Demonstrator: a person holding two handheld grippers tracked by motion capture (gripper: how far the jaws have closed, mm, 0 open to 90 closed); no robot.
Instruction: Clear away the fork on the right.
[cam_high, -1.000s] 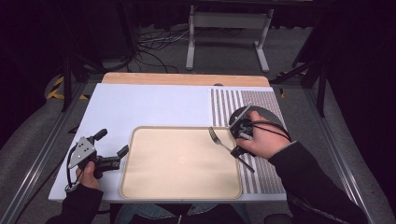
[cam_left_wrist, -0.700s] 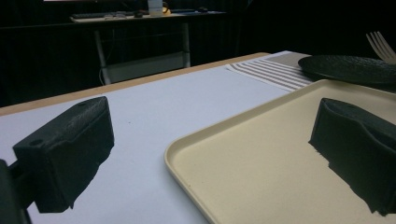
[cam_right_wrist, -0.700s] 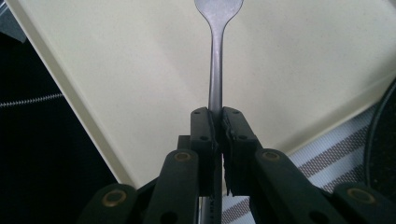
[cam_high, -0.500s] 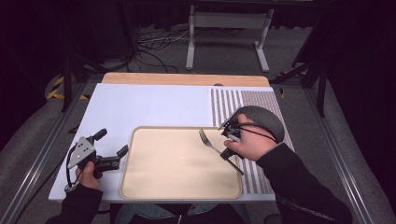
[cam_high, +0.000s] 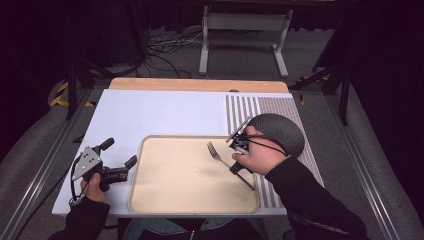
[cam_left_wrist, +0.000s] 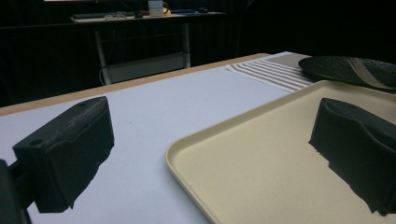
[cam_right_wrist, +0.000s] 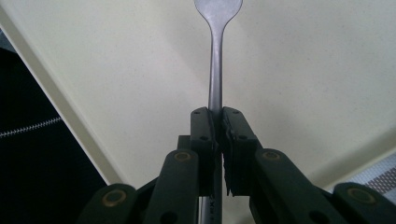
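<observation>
The right hand-held gripper (cam_high: 235, 150) was clamped on a fork (cam_high: 216, 152) by its handle, the tines pointing ahead of it over the tray (cam_high: 150, 200). A dark plate (cam_high: 285, 132) lay just beyond it on the striped mat (cam_high: 240, 107). The left hand-held gripper (cam_left_wrist: 210, 154) rested spread apart, one jaw over the tabletop (cam_high: 150, 112), the other over the tray's edge.

The fork (cam_right_wrist: 215, 70) is showing as smooth, dully shining metal, lying over a tray (cam_right_wrist: 303, 70) that is looking like matt cream plastic with fine speckles. The gripper (cam_right_wrist: 215, 122) is looking like matt black plastic with brass-coloured pins, and the table (cam_high: 150, 112) is wearing a smooth matt white sheet with a wood edge.
</observation>
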